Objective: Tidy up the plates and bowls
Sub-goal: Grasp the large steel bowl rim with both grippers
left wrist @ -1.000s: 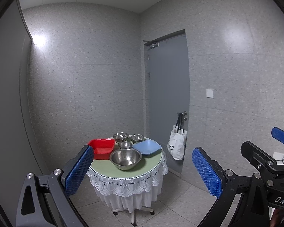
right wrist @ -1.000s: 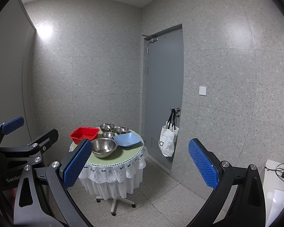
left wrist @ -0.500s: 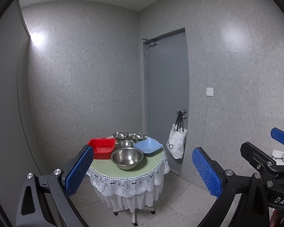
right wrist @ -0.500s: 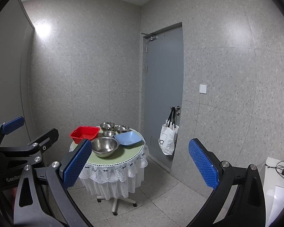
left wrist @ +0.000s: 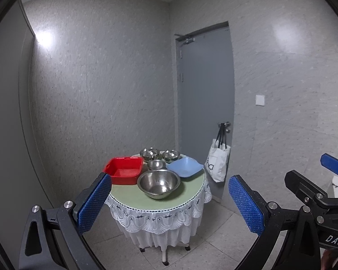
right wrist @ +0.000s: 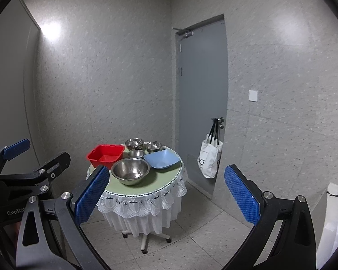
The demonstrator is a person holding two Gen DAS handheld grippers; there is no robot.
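item: round table (left wrist: 133,199), green top, white lace skirt, on a wheeled pedestal; stands near the grey door (left wrist: 205,103), well apart from both grippers.

contents, all on the tabletop:
- large steel bowl (left wrist: 158,183), at the near edge, upright and empty.
- small steel bowl (left wrist: 156,164), just behind the large one.
- two more steel bowls (left wrist: 149,153) and (left wrist: 171,154), at the far edge, side by side; whether the left of these is a nested stack cannot be told.
- red tub (left wrist: 123,167), square, left of the bowls, empty.
- blue dish (left wrist: 184,167), square and shallow, right of the bowls.

handling, judged: steel bowls look light, stiff and slick, likely to skid or ring if nudged; best taken by pinching the rim wall, one pad inside and one outside. red tub and blue dish look like light plastic, a little flexible; take at a rim edge or corner. nothing seems fragile.

tools: left gripper (left wrist: 169,201) spread wide, holding nothing. right gripper (right wrist: 166,194) likewise wide and empty. both point toward the table from across the floor.

other: white tote bag (left wrist: 217,165) hanging from the door handle.

status, judged: sorting not yet begun; nothing visibly stacked with certainty.
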